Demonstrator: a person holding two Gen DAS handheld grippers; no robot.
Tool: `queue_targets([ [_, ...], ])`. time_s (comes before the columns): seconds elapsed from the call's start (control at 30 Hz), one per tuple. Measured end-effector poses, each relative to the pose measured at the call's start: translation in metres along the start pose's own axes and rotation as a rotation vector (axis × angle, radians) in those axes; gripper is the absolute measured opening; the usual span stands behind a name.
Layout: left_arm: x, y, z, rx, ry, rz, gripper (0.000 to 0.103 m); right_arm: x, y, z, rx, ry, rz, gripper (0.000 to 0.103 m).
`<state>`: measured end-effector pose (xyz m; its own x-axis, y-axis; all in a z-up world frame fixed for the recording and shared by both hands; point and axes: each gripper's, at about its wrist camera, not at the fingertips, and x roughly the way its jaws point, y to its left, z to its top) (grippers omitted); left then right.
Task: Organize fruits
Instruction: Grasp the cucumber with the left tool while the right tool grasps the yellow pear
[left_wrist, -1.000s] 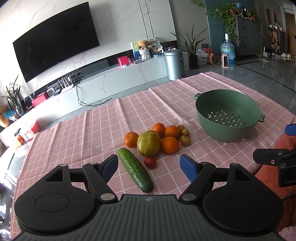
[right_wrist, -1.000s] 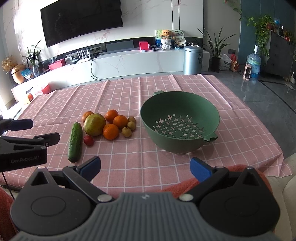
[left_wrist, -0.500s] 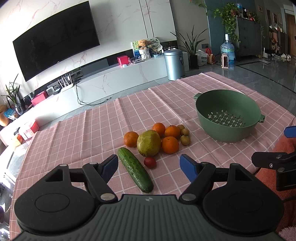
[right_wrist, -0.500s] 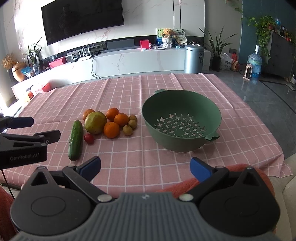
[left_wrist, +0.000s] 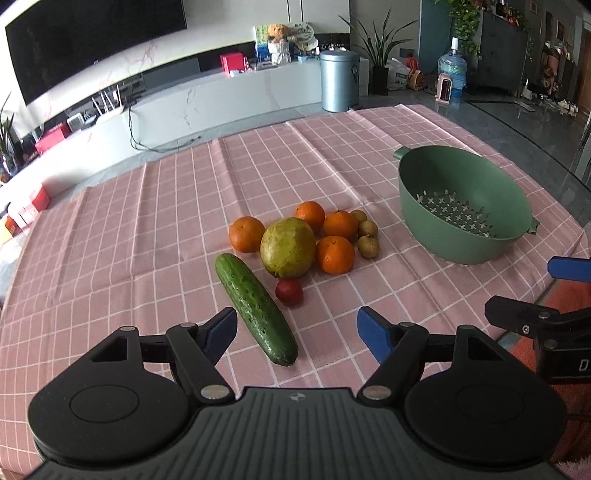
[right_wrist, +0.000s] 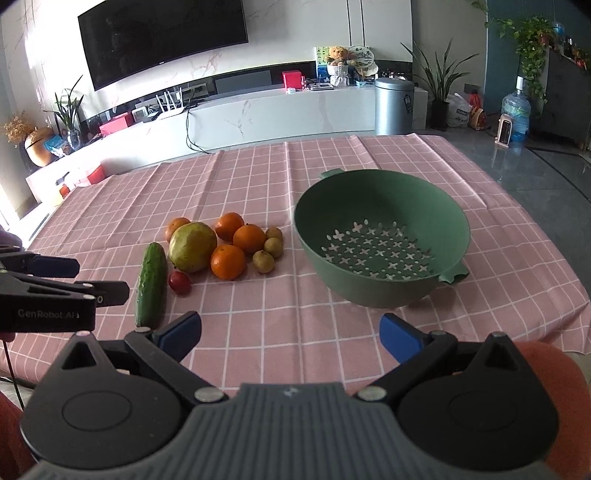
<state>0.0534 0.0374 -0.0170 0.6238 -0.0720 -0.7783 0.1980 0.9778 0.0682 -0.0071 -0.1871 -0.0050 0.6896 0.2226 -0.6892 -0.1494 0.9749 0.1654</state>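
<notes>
On my pink checked tablecloth (left_wrist: 147, 221), centre: one fruit cluster, four oranges (left_wrist: 334, 254), one large yellow-green fruit (left_wrist: 288, 246) and three small brown fruits (left_wrist: 368, 246), all close together. Near side of it: a small red fruit (left_wrist: 289, 292) and a cucumber (left_wrist: 255, 307). Right, well apart: green colander (left_wrist: 461, 206). My left gripper (left_wrist: 296, 329) is spread, holding nothing; my right gripper (right_wrist: 290, 330) likewise.

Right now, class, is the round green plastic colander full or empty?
Empty. The round green plastic colander shows its bare perforated floor in both views; all the fruit lies outside it on the pink checked tablecloth.
</notes>
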Motion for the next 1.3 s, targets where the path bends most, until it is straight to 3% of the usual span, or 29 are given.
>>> queue_targets([
  [0.13,0.022,0.018,0.010,-0.058,0.080,-0.036,0.081,0.018,0.005,0.004,-0.009,-0.023,0.035,0.098],
  [0.3,0.058,0.040,0.019,-0.141,0.200,-0.077,0.069,0.045,0.019,0.016,-0.067,0.022,0.080,0.098],
  [0.4,0.084,0.053,0.024,-0.190,0.278,-0.092,0.060,0.063,0.028,0.023,-0.099,0.055,0.096,0.087],
  [0.53,0.108,0.070,0.028,-0.255,0.341,-0.143,0.059,0.085,0.035,0.031,-0.113,0.092,0.111,0.080],
  [0.67,0.120,0.082,0.033,-0.271,0.339,-0.134,0.056,0.104,0.042,0.037,-0.126,0.121,0.139,0.067],
  [0.77,0.127,0.087,0.035,-0.280,0.334,-0.130,0.051,0.115,0.048,0.044,-0.135,0.125,0.160,0.066],
  [1.0,0.143,0.096,0.034,-0.317,0.336,-0.143,0.050,0.138,0.070,0.062,-0.213,0.093,0.216,0.065],
  [1.17,0.141,0.102,0.030,-0.334,0.322,-0.172,0.047,0.150,0.083,0.069,-0.273,0.089,0.241,0.065],
  [1.3,0.135,0.110,0.028,-0.325,0.325,-0.155,0.047,0.161,0.092,0.067,-0.331,0.101,0.255,0.065],
])
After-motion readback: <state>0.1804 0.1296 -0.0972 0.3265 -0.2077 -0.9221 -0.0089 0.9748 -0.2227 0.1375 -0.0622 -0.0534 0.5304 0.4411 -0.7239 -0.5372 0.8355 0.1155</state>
